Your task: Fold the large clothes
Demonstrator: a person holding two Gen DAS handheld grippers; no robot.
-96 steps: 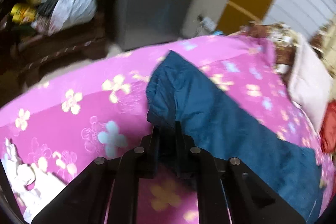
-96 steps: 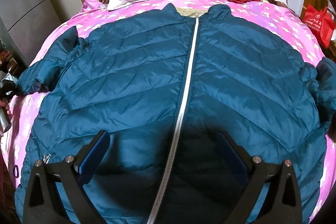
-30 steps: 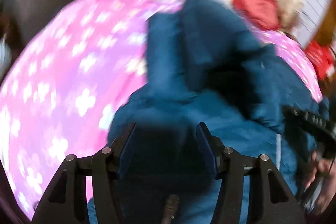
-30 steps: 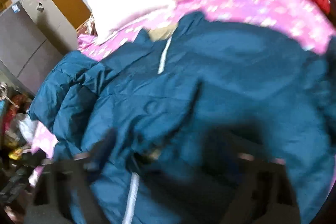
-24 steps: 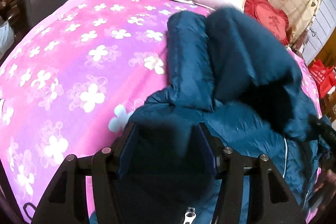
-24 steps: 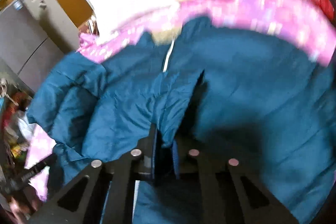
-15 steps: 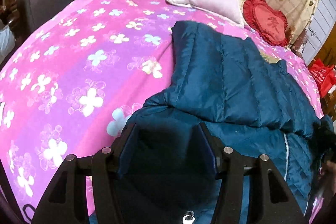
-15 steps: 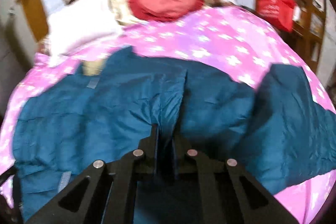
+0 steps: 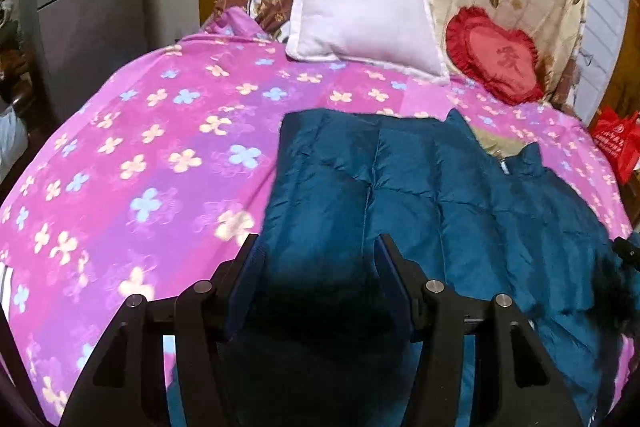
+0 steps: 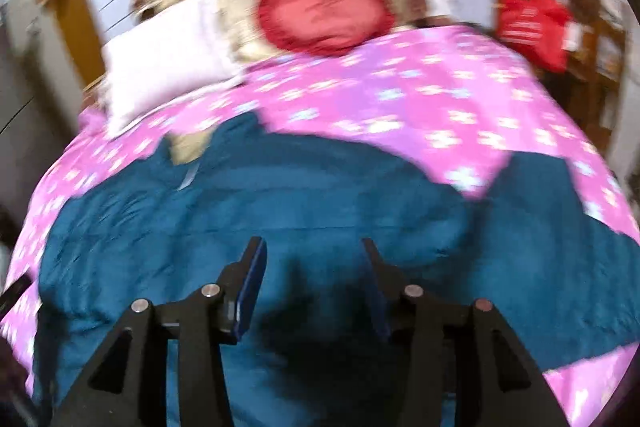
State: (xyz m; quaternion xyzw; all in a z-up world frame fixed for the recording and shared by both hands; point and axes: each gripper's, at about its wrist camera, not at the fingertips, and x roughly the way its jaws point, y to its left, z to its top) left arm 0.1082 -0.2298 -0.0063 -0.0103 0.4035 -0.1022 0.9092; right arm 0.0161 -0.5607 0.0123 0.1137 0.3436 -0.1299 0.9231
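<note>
Across the bed [image 9: 168,163], on its pink flowered cover, lies the jacket [image 9: 420,195], a dark teal quilted one, spread flat so its panels can be laid over each other. From the left wrist view its left side is turned in over the body, giving a straight edge that runs from about 12 o'clock down toward the left tongs [image 9: 318,269]. Those tongs stand wide apart just above the fabric and hold nothing; I judge they are clear of the cloth so the fold can settle.

The right wrist view is blurred by motion. The right tongs [image 10: 312,267] are also spread wide and empty over the jacket's middle. At about 2 o'clock the other sleeve [image 10: 560,227] lies out flat on the cover, not yet folded, so it is probably next to be brought in.

At 12 o'clock, at the head of the bed, sit a white pillow [image 9: 360,15] and a red cushion [image 9: 496,57], well clear of the jacket.
</note>
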